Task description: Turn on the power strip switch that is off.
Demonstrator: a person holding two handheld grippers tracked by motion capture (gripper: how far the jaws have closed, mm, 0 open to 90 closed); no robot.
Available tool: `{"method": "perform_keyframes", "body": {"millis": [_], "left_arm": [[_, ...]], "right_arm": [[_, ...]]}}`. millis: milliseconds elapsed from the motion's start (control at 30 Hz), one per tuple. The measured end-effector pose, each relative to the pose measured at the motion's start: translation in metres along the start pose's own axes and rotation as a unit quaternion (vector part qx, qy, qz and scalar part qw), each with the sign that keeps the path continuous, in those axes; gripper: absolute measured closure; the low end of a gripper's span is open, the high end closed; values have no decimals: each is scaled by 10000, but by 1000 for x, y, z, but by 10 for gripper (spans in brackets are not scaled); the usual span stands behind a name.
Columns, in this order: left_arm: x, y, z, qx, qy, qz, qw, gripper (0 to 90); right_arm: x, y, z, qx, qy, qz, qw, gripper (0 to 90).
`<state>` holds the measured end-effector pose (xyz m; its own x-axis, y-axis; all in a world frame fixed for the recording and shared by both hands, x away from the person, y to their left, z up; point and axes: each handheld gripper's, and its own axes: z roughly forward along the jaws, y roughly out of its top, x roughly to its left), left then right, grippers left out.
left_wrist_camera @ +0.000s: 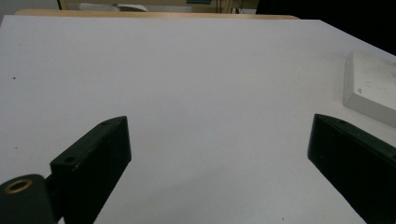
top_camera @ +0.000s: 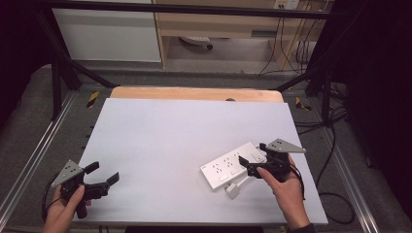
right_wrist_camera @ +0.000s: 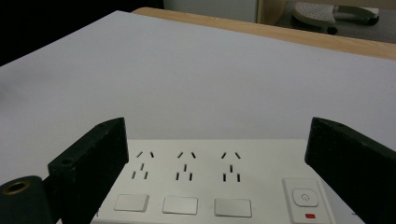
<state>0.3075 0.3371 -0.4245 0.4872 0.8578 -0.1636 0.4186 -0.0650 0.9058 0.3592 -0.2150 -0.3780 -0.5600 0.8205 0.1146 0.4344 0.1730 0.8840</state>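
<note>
White, rigid plastic was noted: a power strip (top_camera: 233,166) lay on the table's (top_camera: 160,141) near right, directly under the right gripper (top_camera: 252,166), jaws wide. It was judged light, smooth-sided, best clamped across its width. The left gripper (top_camera: 104,175) was held wide, empty, well apart.

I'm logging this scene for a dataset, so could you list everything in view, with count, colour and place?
Power strip: one, white, three socket groups with three switches and a power button, on the table's near right.
Plug: one, white, on the table just in front of the power strip.
Table: one, white top with a wooden far edge, centre.
Metal frame: one, black, around the table.
Cables: several, dark, on the floor at far right.
Left gripper: one, black, open, near left over the table.
Right gripper: one, black, open, over the power strip.
Hands: two, holding the grippers.
</note>
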Motion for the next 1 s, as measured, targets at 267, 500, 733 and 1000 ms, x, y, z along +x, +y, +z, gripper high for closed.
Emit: {"method": "perform_keyframes", "body": {"millis": [267,500,733,1000], "left_arm": [[0,0,1,12,0,-28,10000,61],[0,0,0,18,15,-17,10000,61],[0,0,0,2,6,-13,10000,61],[0,0,0,-8,5,-14,10000,61]], "right_arm": [[8,-1,5,22,78,-59,9999,170],[14,-5,13,101,234,-145,9996,365],[21,-9,20,153,313,-225,9991,519],[27,-15,26,167,447,-338,9983,670]]}}
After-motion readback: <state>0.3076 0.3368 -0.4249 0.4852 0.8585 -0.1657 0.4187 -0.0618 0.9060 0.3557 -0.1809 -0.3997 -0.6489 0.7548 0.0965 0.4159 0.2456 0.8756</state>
